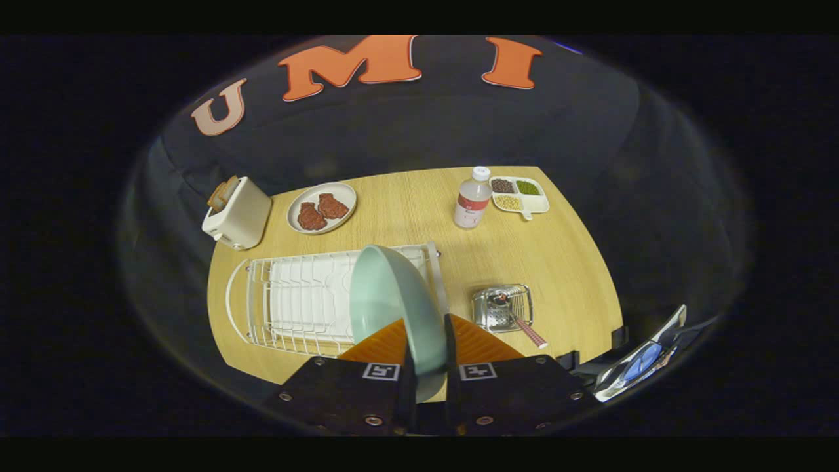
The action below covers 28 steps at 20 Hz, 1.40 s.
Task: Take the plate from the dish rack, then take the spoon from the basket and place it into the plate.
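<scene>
Plate, pale green, round and shallow (393,308), stands on edge between the fingers of the gripper (429,357); both fingers press on its lower rim, one on each face, so the jaws are clamped on it; it appears lifted clear above the white wire dish rack (295,305), though I cannot tell for certain that it no longer touches the wires; rack sits toward the near left corner of the wooden table (406,216) and looks otherwise bare.

Spoon with a patterned reddish handle (524,324) lies in the small shiny metal basket (503,307), just ahead and to the right of the fingers, near the table's near right edge; handle pokes out over the basket's rim toward the gripper.

Progress, as I judge it: first step looks nearly complete, plate gripped and out of its slot; not yet set down on the table; spoon untouched, so fetching it and laying it in the plate both remain; open wood between rack and basket seems a fair landing spot.

Far edge: cream toaster with bread (237,211); grey plate of red meat pieces (321,207); clear bottle with white cap (472,198); divided white tray of beans (519,194).
</scene>
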Each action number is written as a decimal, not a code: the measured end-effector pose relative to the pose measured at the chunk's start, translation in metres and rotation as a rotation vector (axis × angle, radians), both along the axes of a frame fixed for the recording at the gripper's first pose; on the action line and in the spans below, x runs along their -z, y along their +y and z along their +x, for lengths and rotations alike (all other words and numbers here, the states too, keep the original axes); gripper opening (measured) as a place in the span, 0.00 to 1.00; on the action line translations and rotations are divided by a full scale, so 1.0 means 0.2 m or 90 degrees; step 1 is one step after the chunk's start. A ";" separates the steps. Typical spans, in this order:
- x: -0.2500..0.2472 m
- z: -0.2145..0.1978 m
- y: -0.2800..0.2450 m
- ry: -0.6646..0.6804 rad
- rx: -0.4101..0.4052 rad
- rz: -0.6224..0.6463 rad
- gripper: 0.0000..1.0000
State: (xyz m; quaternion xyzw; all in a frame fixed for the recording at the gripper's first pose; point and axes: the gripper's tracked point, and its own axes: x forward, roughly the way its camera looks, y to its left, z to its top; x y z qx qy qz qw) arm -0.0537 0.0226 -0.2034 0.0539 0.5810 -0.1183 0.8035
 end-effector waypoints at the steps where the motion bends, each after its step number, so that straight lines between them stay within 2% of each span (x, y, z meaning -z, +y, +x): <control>1: 0.02 -0.06 0.00 0.002 0.007 0.017 0.19; 11: 0.27 -0.62 -0.07 0.009 0.062 0.168 0.19; 18: 0.55 -0.87 0.00 0.030 0.037 0.285 0.19; 22: 0.71 -0.94 0.01 0.037 0.032 0.312 0.19; 28: 0.86 -0.91 0.14 -0.001 0.038 0.394 0.19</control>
